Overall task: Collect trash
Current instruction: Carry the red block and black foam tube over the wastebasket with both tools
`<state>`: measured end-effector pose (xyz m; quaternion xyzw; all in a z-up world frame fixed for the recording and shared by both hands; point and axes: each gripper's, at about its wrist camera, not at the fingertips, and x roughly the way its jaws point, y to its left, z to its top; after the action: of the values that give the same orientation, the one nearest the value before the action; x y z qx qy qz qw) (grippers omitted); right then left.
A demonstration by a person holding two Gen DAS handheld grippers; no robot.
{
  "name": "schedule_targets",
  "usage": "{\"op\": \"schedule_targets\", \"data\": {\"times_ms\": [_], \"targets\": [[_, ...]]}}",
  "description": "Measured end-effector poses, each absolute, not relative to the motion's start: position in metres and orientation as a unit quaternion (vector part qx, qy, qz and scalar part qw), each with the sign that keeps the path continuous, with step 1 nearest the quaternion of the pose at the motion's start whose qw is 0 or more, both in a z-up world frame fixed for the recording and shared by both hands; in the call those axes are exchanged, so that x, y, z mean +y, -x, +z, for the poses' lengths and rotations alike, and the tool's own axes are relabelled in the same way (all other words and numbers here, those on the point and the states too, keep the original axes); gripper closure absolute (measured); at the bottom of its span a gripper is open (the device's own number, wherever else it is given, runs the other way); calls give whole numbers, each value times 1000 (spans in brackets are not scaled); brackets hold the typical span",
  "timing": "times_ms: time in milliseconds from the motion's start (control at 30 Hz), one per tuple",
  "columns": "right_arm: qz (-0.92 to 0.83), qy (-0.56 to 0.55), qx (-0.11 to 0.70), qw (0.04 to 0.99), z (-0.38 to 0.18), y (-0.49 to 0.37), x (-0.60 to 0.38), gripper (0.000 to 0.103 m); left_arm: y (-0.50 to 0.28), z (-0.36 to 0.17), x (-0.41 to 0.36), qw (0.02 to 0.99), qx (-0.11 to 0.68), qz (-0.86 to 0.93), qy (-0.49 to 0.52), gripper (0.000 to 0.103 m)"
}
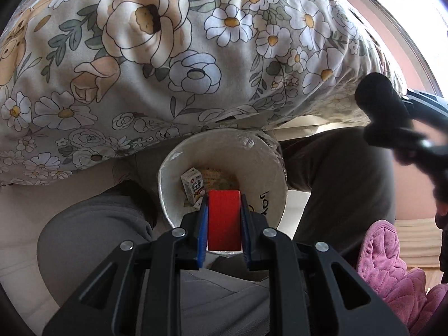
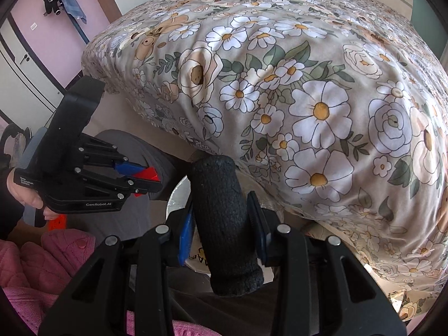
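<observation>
My left gripper point(image 1: 224, 218) is shut on a red block point(image 1: 224, 221) and holds it over the open mouth of a white trash bin point(image 1: 268, 168) lined with clear plastic. A small milk carton point(image 1: 192, 186) lies inside the bin. My right gripper point(image 2: 221, 224) is shut on a black foam cylinder point(image 2: 224, 218) and holds it above the bin's rim point(image 2: 175, 198). The right gripper with the cylinder point(image 1: 383, 103) shows at the right of the left wrist view. The left gripper with the red block point(image 2: 147, 175) shows at the left of the right wrist view.
A bed with a floral quilt point(image 1: 168, 56) hangs over the bin's far side. The person's grey trouser legs point(image 1: 92, 232) flank the bin. A pink quilted garment point(image 1: 392, 266) is at the lower right. A door and hung clothes point(image 2: 64, 0) are in the background.
</observation>
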<state>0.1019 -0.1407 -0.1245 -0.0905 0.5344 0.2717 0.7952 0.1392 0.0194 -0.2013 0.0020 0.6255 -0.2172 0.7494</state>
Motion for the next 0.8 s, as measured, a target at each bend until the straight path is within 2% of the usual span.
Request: {"op": "schedule_targets", "data": {"times_ms": [800], "targets": [[262,93,683,676,-296,-96,-109,66,-161,-314,5,683,707,-174,49,81]]}}
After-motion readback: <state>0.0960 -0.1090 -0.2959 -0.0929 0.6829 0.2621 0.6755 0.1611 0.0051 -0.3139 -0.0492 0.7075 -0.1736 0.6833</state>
